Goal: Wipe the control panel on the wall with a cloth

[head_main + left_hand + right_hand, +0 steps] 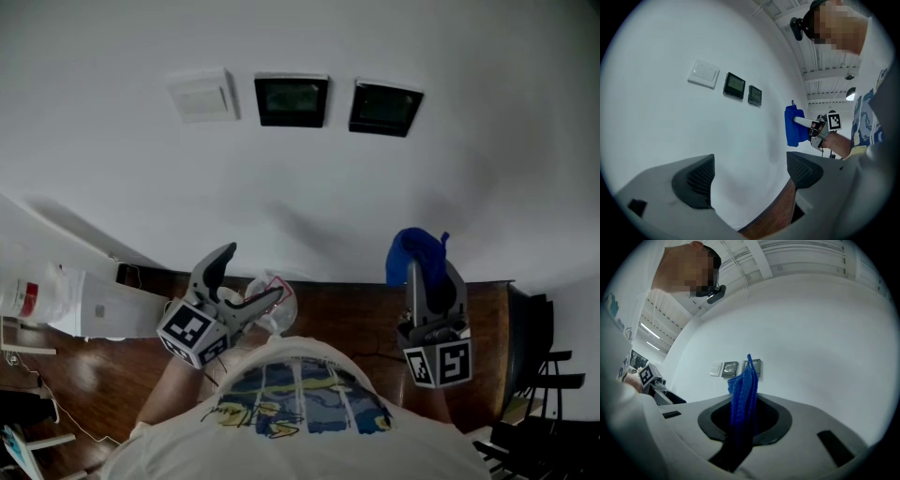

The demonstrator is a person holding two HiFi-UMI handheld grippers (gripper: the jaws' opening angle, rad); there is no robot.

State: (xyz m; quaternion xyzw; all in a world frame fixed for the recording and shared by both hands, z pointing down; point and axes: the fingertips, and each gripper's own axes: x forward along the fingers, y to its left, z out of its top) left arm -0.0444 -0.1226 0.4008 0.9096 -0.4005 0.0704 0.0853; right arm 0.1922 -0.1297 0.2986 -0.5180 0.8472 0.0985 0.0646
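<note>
Right gripper fingers pinch the blue cloth; left gripper fingers wide, empty. Press cloth flat across upper-centre dark panels, seemingly two.

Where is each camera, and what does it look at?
Head view: on the person's head, facing the white wall; shows left gripper, right gripper, patterned shirt.
Left gripper view: on the left gripper, facing the wall between open jaws; shows the person's forearm.
Right gripper view: on the right gripper, facing the wall past its clamped blue cloth.
Shared: all see the two dark square wall panels.
</note>
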